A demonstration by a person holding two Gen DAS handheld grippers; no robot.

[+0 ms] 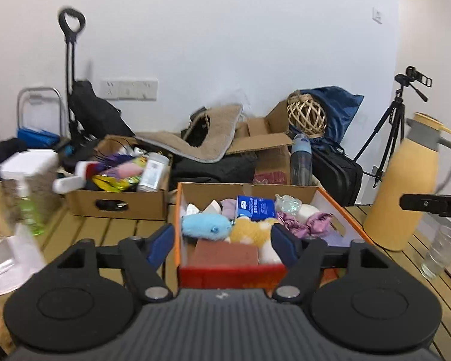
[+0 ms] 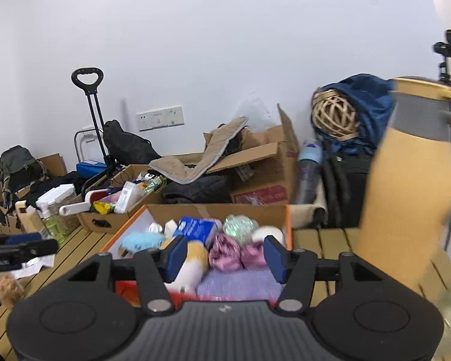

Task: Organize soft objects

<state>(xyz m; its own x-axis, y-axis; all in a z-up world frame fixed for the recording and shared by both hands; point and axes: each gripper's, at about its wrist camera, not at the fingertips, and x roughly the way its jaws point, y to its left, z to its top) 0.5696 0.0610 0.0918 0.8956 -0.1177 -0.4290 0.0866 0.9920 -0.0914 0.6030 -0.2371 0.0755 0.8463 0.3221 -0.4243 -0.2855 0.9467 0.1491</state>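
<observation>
The orange box (image 1: pixel 339 210) of soft things is sitting on the slatted counter (image 1: pixel 105 228), just ahead of and below both hand-held grippers. The left hand-held gripper (image 1: pixel 222 242) is hanging over the box's near end with its jaws standing wide apart, gripping nothing; its left pad is lying outside the box wall. The right hand-held gripper (image 2: pixel 225 255) is hovering over the same box, jaws parted and empty.

Inside the box one blue plush fish (image 1: pixel 206 225), one yellow-and-white plush toy (image 1: pixel 255 233), one brown sponge block (image 1: pixel 225 254), one blue tissue pack (image 1: pixel 255 207), one lavender cloth (image 2: pixel 237 284) and two bunches of pink fabric (image 2: pixel 224 254) are lying. One yellow jug (image 1: pixel 403 186) is standing right of the box, and one clear glass (image 1: pixel 440 251) beside it.
</observation>
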